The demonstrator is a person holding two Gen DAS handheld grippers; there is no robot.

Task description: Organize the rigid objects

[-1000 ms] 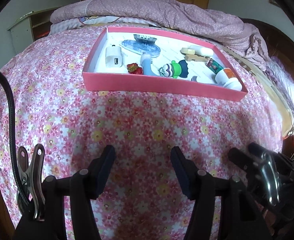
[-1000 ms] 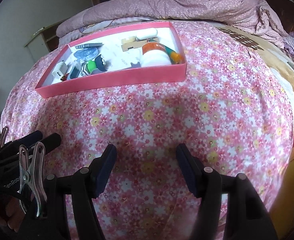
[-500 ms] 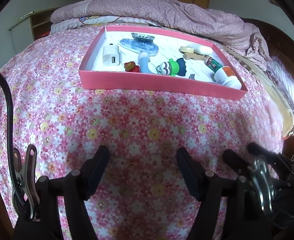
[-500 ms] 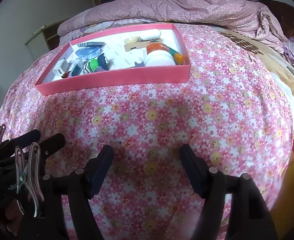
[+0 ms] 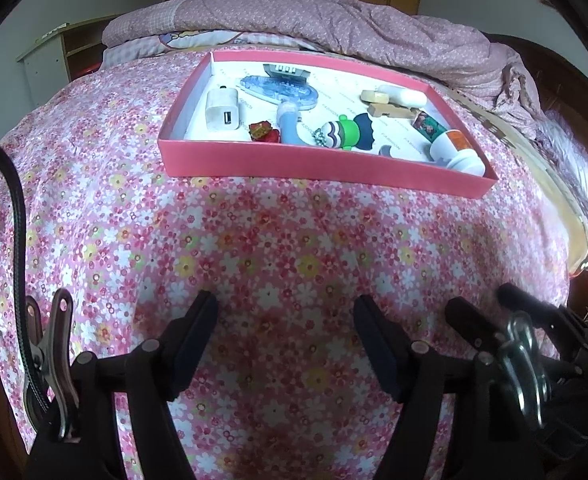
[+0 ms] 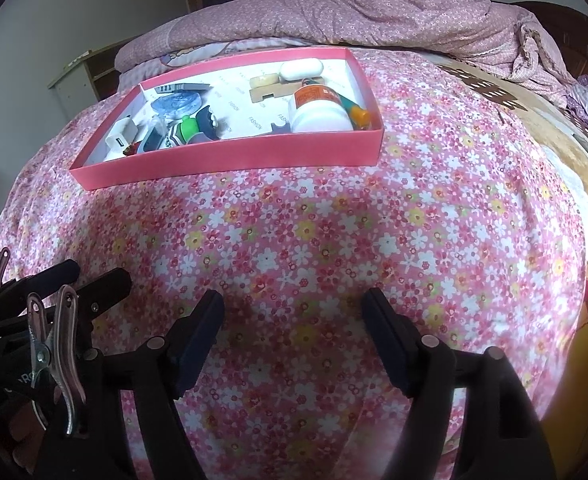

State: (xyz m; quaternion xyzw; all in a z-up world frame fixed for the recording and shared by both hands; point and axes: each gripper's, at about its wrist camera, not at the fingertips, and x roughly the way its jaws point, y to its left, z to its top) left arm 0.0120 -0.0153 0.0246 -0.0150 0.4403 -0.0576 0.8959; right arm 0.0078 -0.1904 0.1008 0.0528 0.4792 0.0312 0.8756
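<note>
A shallow pink tray point(image 5: 313, 164) point(image 6: 234, 156) lies on the flowered bedsheet, far ahead of both grippers. It holds several small things: a white USB charger point(image 5: 222, 114), a blue tape dispenser point(image 5: 282, 88), a green-capped toy figure point(image 5: 343, 132), a white bottle with an orange label point(image 6: 319, 110), a white oval case point(image 6: 301, 69) and wooden pieces point(image 5: 389, 110). My left gripper point(image 5: 286, 304) hovers open over bare sheet with nothing between its fingers. Beside it on the right, my right gripper point(image 6: 293, 298) is open and empty too.
A crumpled purple quilt point(image 5: 353, 28) is heaped behind the tray. The bed's right edge shows a yellow mat point(image 6: 565, 136). A low wooden cabinet point(image 5: 50, 64) stands at the far left. The flowered sheet point(image 5: 274, 240) stretches between grippers and tray.
The jaws of both grippers have spread wider. Neither hand has moved, and the tray and its contents lie as before.
</note>
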